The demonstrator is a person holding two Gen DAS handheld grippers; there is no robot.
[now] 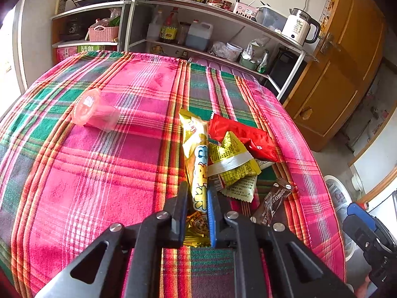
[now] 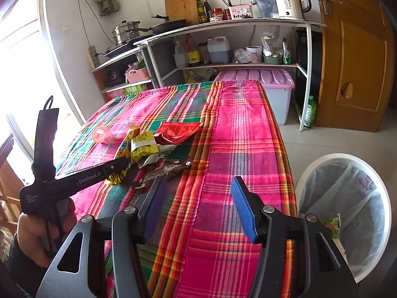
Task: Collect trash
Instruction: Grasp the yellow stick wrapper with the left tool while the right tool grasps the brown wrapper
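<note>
In the left wrist view the left gripper [image 1: 197, 198] is seen clenched on the long yellow wrapper [image 1: 198, 159], with other wrappers [image 1: 233, 159] just to its right, while in the right wrist view the right gripper [image 2: 198, 198] is held released above the plaid tablecloth [image 2: 243, 134], the white trash bin [image 2: 347, 213] standing to its right.

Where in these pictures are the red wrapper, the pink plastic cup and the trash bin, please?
red wrapper [image 2: 177, 130]: right wrist view, middle of its crinkled face.
pink plastic cup [image 1: 95, 110]: left wrist view, side wall of the cup lying tipped over.
trash bin [image 2: 322, 160]: right wrist view, white upper rim.
</note>
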